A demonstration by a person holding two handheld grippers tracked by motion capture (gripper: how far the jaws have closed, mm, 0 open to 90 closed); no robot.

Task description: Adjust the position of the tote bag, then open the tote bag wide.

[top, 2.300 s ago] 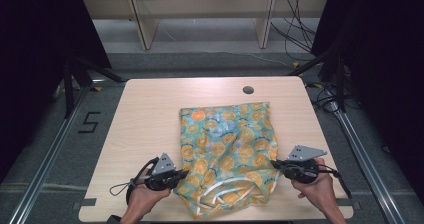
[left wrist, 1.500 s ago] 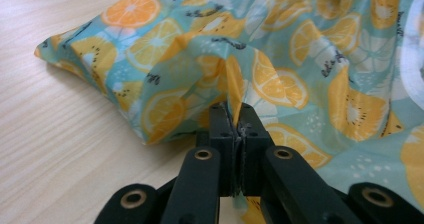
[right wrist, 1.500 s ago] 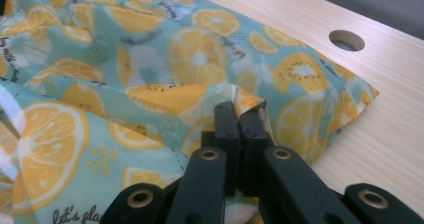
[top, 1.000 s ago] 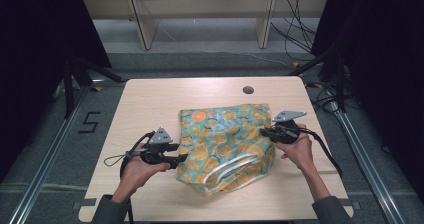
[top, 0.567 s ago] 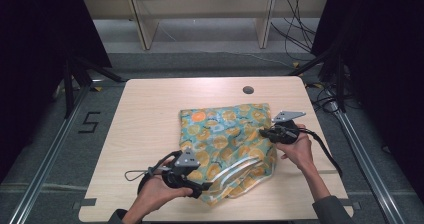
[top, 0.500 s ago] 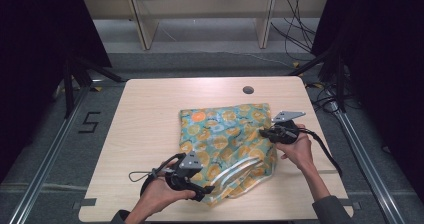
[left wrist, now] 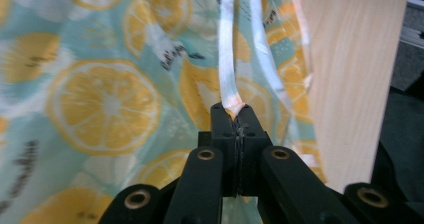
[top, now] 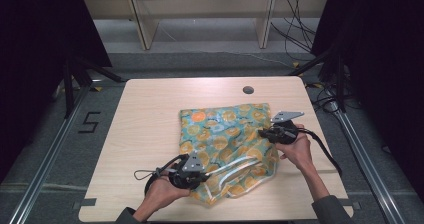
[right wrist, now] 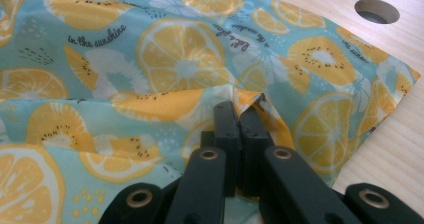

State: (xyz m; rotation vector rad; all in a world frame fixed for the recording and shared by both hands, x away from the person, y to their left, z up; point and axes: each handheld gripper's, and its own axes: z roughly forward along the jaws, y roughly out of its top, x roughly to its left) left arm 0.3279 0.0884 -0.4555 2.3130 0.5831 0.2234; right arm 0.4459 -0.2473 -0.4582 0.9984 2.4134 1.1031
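Lemon-print bag (top: pixel 225 149) on pale wooden table (top: pixel 145 134), left claw (top: pixel 206 176) and right claw (top: pixel 262 133) pinching it

My high view looks forward and down over the whole table (top: pixel 150 134). Each gripper view sits low and close behind its own black jaws, at the bottom centre of frame. All three share the patterned bag (top: pixel 225 134) (left wrist: pixel 100 84) (right wrist: pixel 175 59); the right gripper view also catches the table hole (right wrist: pixel 376 11) (top: pixel 248 90) at upper right.
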